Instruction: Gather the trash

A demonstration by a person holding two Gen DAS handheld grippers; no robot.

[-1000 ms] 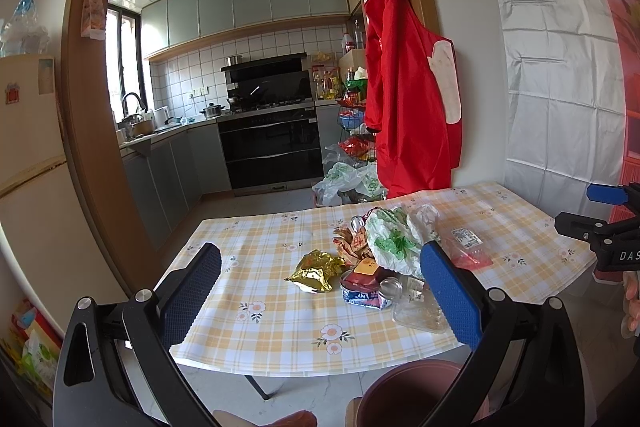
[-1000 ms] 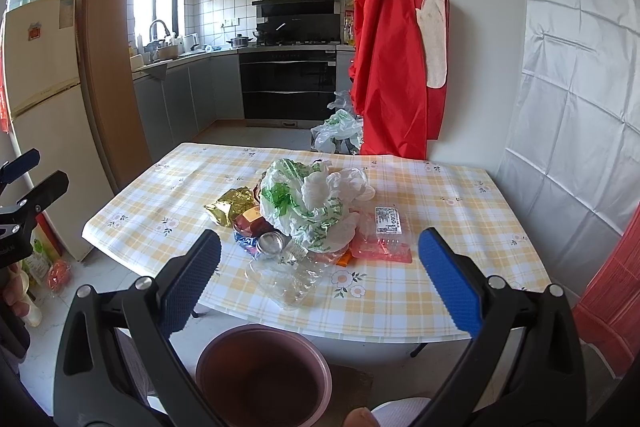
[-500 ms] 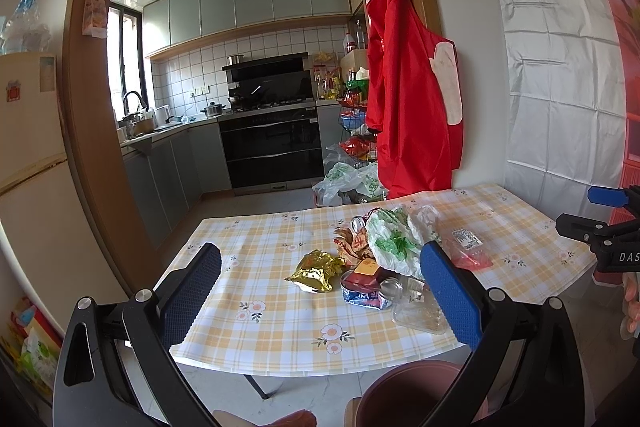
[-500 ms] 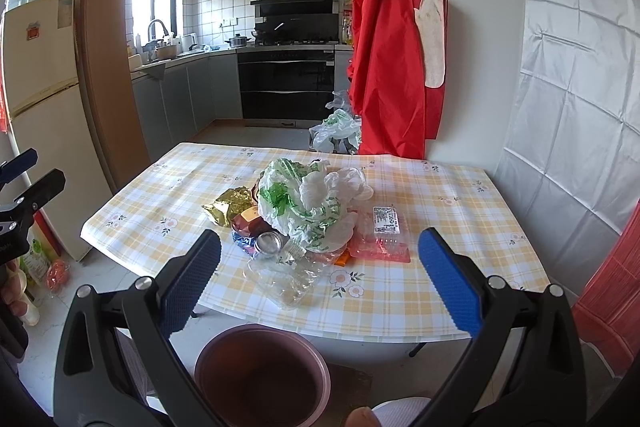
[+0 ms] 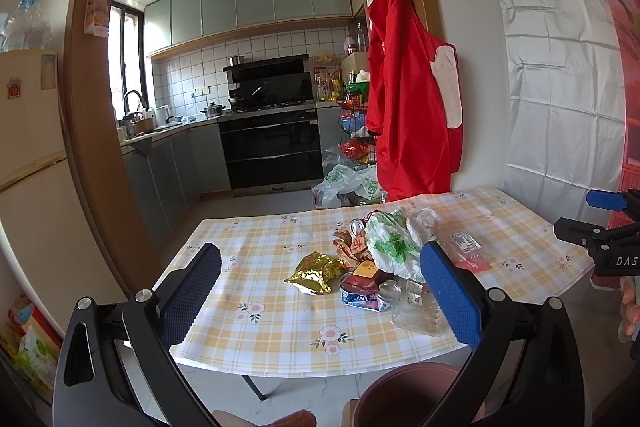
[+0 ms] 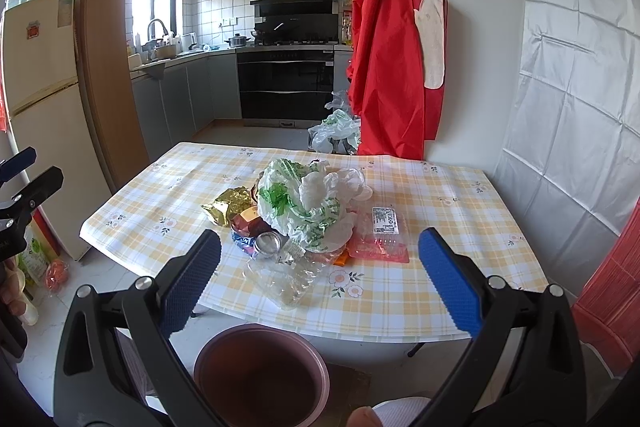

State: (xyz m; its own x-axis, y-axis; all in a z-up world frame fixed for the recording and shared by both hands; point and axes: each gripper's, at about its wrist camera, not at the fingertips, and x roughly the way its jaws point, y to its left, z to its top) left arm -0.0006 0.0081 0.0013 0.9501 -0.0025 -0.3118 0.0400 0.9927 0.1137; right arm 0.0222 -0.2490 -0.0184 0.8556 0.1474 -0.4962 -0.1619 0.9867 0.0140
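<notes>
A heap of trash lies on the yellow-checked table [image 6: 420, 299]: a white and green plastic bag [image 6: 304, 203], a gold foil wrapper [image 6: 228, 207], a dented can [image 6: 268, 243], a clear plastic tray [image 6: 288, 279] and a pink labelled packet [image 6: 382, 243]. The left wrist view shows the same gold foil wrapper [image 5: 314, 273], plastic bag [image 5: 390, 245] and clear plastic tray [image 5: 416, 313]. A brown bin [image 6: 260, 375] stands on the floor at the table's near edge. My left gripper [image 5: 320, 301] and my right gripper [image 6: 318, 281] both hang open short of the table, holding nothing.
A red apron [image 6: 396, 55] hangs on the wall behind the table. Plastic bags [image 6: 334, 131] lie on the kitchen floor beyond. A fridge [image 6: 38, 115] stands at the left. White sheeting [image 6: 572, 107] covers the right wall. Part of a shoe [image 6: 396, 413] shows beside the bin.
</notes>
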